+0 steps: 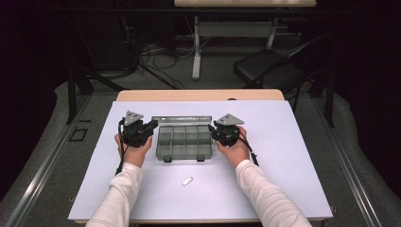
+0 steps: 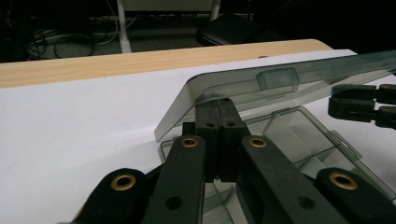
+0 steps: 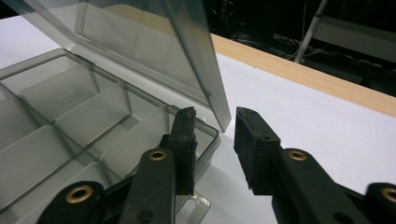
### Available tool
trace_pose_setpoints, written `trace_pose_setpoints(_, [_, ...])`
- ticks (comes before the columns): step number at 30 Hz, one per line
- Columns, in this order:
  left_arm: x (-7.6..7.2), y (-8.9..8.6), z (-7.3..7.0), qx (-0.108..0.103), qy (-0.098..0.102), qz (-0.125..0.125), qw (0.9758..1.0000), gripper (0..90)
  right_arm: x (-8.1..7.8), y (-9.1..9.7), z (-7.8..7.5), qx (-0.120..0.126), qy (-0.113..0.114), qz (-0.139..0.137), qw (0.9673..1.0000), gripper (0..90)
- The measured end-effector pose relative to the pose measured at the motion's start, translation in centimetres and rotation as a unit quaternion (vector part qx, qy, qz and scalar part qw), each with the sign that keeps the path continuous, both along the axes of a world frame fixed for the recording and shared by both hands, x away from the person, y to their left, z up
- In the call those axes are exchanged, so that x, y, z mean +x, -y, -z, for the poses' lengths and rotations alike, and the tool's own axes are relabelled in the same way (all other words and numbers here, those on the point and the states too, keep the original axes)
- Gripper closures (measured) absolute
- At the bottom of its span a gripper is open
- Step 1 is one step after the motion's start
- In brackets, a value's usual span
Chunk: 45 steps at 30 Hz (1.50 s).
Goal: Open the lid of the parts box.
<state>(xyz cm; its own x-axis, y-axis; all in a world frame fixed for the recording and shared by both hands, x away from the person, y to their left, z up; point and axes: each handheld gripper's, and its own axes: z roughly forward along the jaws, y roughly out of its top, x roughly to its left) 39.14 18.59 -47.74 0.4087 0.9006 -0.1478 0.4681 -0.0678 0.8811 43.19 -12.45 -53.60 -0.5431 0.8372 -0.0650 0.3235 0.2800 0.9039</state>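
Lid (image 2: 280, 88) of compartment box (image 1: 184, 142) at table middle stands half raised. Left gripper (image 2: 218, 112) clenched, jaws together under lid edge (lifting step). Right gripper (image 3: 215, 126) released, jaws straddling lid corner, gripping nothing. Next: grip corner, swing lid fully back.

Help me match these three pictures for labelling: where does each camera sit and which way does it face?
High view: above the person's side, facing forward and down on the table; forearms, hands, both grippers show.
Left gripper view: rides the left gripper, jaws together, facing the organizer box under its raised lid.
Right gripper view: rides the right gripper, jaws apart at the box's corner.
All three share the box.
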Motion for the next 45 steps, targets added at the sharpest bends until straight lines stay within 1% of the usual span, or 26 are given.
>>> trace_pose_setpoints(2, [0.1,0.1,0.1,0.000,0.000,0.002,1.0000,90.0,0.3,-0.1,0.2,0.001,0.007,0.004,1.0000,71.3])
trace_pose_setpoints(4, [0.1,0.2,0.1,0.002,0.000,0.002,1.0000,90.0,0.3,-0.1,0.3,0.003,0.004,0.005,1.0000,72.1])
trace_pose_setpoints(5, [0.1,0.2,0.1,0.004,-0.001,0.004,1.0000,90.0,0.5,-0.1,0.4,0.008,0.008,0.006,0.9999,72.8])
trace_pose_setpoints(7, [0.1,0.2,0.2,0.004,0.000,0.004,1.0000,90.0,0.5,-0.2,0.4,0.007,0.007,0.006,0.9999,73.2])
trace_pose_setpoints(8, [0.1,0.2,0.1,0.004,-0.001,0.003,1.0000,90.0,0.6,-0.2,0.6,0.000,0.010,0.009,0.9999,74.7])
trace_pose_setpoints(10, [0.1,0.2,0.1,0.004,-0.001,0.002,1.0000,90.0,0.6,-0.2,0.6,0.000,0.012,0.010,0.9999,75.0])
trace_pose_setpoints(11, [0.1,0.2,0.1,0.002,0.000,0.000,1.0000,90.0,0.7,-0.2,0.6,0.004,0.014,0.011,0.9998,75.4])
trace_pose_setpoints(14, [0.0,0.1,0.1,0.003,-0.001,0.002,1.0000,90.0,0.8,-0.3,0.7,0.008,0.010,0.010,0.9999,77.4])
trace_pose_setpoints(18, [0.0,0.1,0.1,0.003,-0.002,0.003,1.0000,90.0,0.8,-0.4,0.7,0.000,0.014,0.005,0.9999,79.9])
trace_pose_setpoints(19, [0.0,0.2,0.1,0.003,0.001,0.002,1.0000,90.0,0.8,-0.4,0.7,0.000,0.013,0.006,0.9999,80.2])
trace_pose_setpoints(21, [0.0,0.2,0.1,0.004,0.000,0.002,1.0000,90.0,0.7,-0.4,0.6,0.000,0.012,0.005,0.9999,81.2])
trace_pose_setpoints(27, [-0.3,0.3,0.3,0.010,-0.003,0.006,0.9999,89.3,0.7,-0.4,0.6,0.002,0.011,0.005,0.9999,81.5])
trace_pose_setpoints(30, [-0.3,0.3,0.5,0.010,-0.004,0.005,0.9999,88.2,0.7,-0.4,0.6,0.003,0.010,0.006,0.9999,81.6])
trace_pose_setpoints(31, [-0.4,0.2,0.6,0.009,-0.007,0.005,0.9999,88.0,0.7,-0.4,0.6,0.002,0.009,0.006,0.9999,81.6])
trace_pose_setpoints(33, [-0.4,0.1,0.6,0.009,-0.007,0.006,0.9999,87.5,0.7,-0.4,0.6,0.001,0.009,0.006,0.9999,81.6])
trace_pose_setpoints(34, [-0.4,0.1,0.7,0.009,-0.009,0.007,0.9999,86.8,0.7,-0.4,0.5,0.001,0.005,0.005,1.0000,81.9])
trace_pose_setpoints(37, [-0.6,0.1,0.8,0.008,-0.014,0.013,0.9998,85.1,0.6,-0.4,0.5,0.001,0.003,0.006,1.0000,82.6])
trace_pose_setpoints(39, [-0.7,0.1,1.1,0.013,-0.016,0.015,0.9997,84.1,0.6,-0.4,0.4,0.000,0.000,0.006,1.0000,83.7])
trace_pose_setpoints(40, [-0.9,0.2,1.3,0.020,-0.020,0.017,0.9995,82.0,0.6,-0.3,0.4,0.000,-0.002,0.005,1.0000,83.8])
trace_pose_setpoints(41, [-0.9,0.2,1.3,0.020,-0.020,0.017,0.9995,81.4,0.6,-0.3,0.4,0.000,-0.002,0.005,1.0000,83.8])
trace_pose_setpoints(42, [-1.0,0.1,1.7,0.026,-0.026,0.018,0.9992,79.9,0.5,-0.3,0.4,0.001,-0.003,0.004,1.0000,83.8])
trace_pose_setpoints(43, [-1.0,0.0,1.9,0.032,-0.029,0.013,0.9990,77.9,0.5,-0.3,0.4,0.000,-0.003,0.003,1.0000,83.6])
trace_pose_setpoints(44, [-1.0,0.0,1.9,0.032,-0.029,0.013,0.9990,75.2,0.5,-0.3,0.4,-0.001,-0.004,0.003,1.0000,83.5])
trace_pose_setpoints(45, [-1.0,-0.2,2.4,0.033,-0.046,0.013,0.9983,72.0,0.4,-0.4,0.4,0.000,-0.005,0.003,1.0000,83.4])
